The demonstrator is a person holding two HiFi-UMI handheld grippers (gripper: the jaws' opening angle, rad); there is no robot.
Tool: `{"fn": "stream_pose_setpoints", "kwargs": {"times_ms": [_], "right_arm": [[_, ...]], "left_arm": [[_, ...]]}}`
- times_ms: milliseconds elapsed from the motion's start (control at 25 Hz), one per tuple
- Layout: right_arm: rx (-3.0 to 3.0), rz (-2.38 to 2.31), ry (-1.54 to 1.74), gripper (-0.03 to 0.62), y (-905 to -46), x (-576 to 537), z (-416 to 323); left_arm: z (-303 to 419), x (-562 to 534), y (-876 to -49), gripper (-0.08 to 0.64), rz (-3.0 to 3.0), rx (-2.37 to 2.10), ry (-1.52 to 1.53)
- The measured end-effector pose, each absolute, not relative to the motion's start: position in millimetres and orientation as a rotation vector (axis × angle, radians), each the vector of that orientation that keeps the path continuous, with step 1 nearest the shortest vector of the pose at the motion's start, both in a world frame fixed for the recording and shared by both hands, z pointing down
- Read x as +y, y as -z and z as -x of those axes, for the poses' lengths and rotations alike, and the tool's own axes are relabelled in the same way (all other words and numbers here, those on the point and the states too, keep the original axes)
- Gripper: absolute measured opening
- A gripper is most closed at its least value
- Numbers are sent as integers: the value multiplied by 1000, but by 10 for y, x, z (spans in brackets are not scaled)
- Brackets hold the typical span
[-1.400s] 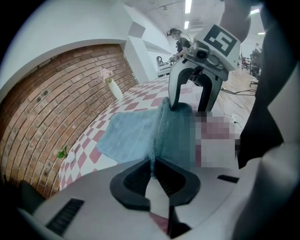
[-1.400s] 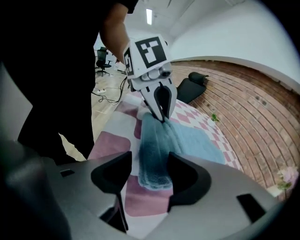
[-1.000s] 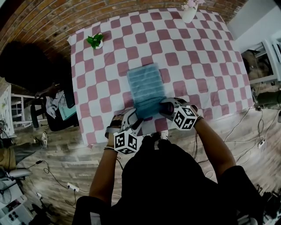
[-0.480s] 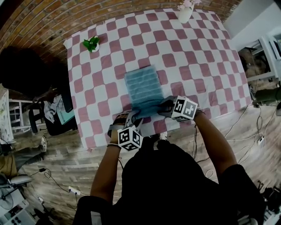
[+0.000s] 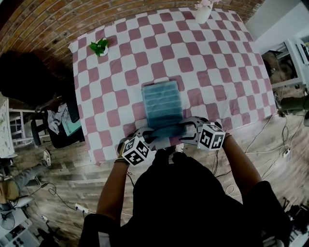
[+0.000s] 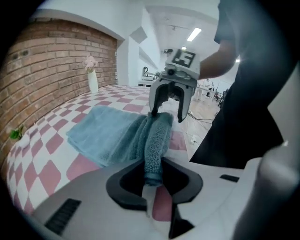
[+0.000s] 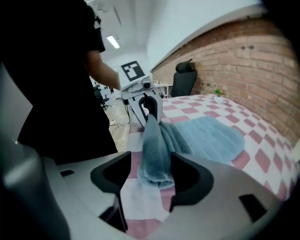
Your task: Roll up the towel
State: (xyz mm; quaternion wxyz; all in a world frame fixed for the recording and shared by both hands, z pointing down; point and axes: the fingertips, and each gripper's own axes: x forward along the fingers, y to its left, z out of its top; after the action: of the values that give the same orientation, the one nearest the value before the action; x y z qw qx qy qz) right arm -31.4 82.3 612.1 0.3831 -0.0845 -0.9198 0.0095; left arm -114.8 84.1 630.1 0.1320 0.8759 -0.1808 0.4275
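A light blue towel point(image 5: 162, 103) lies folded on the pink-and-white checked tablecloth point(image 5: 217, 72). Its near end is bunched into a raised fold between my two grippers. My left gripper point(image 5: 150, 137) is at that end's left corner; its jaws have just been closing and now pinch the towel point(image 6: 105, 133) at the left gripper point(image 6: 152, 180). My right gripper point(image 5: 186, 131) is at the right corner. Its jaws have just been opening, and the towel point(image 7: 206, 136) hangs loosely between them at the right gripper point(image 7: 150, 180), with a gap on one side.
A small green plant point(image 5: 100, 47) sits at the table's far left, and a white vase point(image 5: 203, 12) at the far edge. The table's near edge runs just under the grippers. A black chair point(image 5: 63, 120) stands left of the table, and cables lie on the wooden floor.
The right gripper has shifted right and towards the person. The left gripper has tilted and come in at the towel's near end, which now stands gathered between the two.
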Motion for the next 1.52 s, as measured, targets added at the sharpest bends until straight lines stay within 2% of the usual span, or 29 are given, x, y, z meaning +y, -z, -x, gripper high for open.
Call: {"fn": "stream_pose_setpoints", "kwargs": {"times_ms": [80,240,280,360,440,560,680,920,1080,1240,1520], "right_arm": [[-2328,145,172,273,-6136,845,262],[-2288,1,388,275,-6256,728,246],[-2314,-38,342,260,-6252,676,264],[-2409,-114,119,137,-6197,570,310],[-2486,-160,-146,117,-6176,494,345],[-2488,-186,-415,107,-6241,442,314],[-2472,-235,-615,103,-6261,335,311],[-2380,-304,-1124,103,-6174,65,360],[-2309,-332,-1340,106,-6164,-114,354],[-2231,-318,-1434,107,-6172,-244,371],[-2201,-171,-1144,118,-6150,-334,544]], "left_arm": [[1165,789,-6289,86,-2512,-498,-1203],[1188,715,-6295,86,-2459,-421,-1180],[1189,702,-6302,86,-2453,-404,-1173],[1208,666,-6305,89,-2445,-393,-1156],[1237,613,-6279,101,-2456,-412,-1139],[1238,536,-6233,152,-2524,-486,-1164],[1275,427,-6132,250,-2629,-649,-1238],[1306,313,-5824,262,-2879,-927,-1416],[1208,368,-5774,265,-3021,-853,-1552],[1160,456,-6006,284,-3054,-621,-1790],[1211,162,-6132,351,-3024,-616,-1898]]}}
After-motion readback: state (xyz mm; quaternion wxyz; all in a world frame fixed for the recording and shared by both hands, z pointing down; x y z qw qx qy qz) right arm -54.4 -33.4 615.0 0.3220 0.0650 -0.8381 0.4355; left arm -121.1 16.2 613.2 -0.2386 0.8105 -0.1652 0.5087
